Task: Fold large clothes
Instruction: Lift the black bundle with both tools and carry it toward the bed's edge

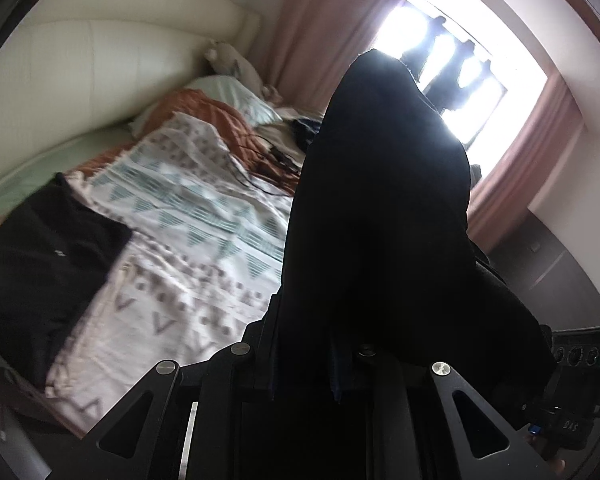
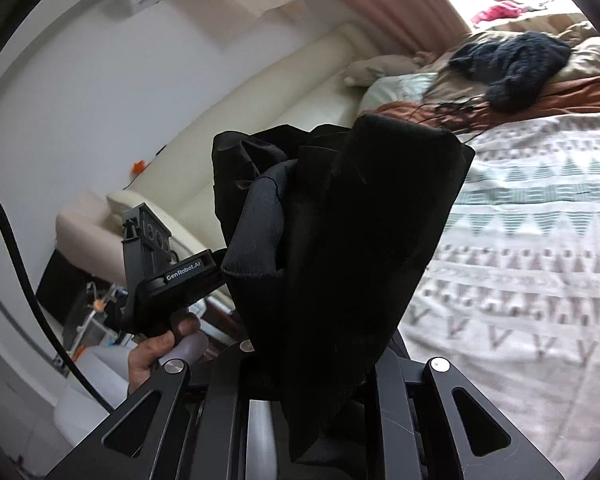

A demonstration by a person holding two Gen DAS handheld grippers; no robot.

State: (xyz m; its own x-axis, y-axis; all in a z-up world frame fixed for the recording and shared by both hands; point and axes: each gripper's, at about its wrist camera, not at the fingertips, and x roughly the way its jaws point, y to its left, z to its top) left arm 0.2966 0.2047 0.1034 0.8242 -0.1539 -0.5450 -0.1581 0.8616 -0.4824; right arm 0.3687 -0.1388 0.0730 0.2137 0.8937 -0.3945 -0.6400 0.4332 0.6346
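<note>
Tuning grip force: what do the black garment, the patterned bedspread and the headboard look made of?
Black garment: soft matte knit, likely cotton or a blend; it drapes limply and shows a stitched hem. Patterned bedspread: woven textile, matte, with a slightly nubby surface; fibre unclear. Headboard: cream padded upholstery with a faint sheen and seams, probably leather or faux leather.

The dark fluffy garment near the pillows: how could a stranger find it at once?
Start at the bed with the patterned blanket. Look toward the pillows by the window: the garment lies heaped on the tan pillow. Unlike the smooth black cloth in the right gripper, it looks fuzzy.
</note>
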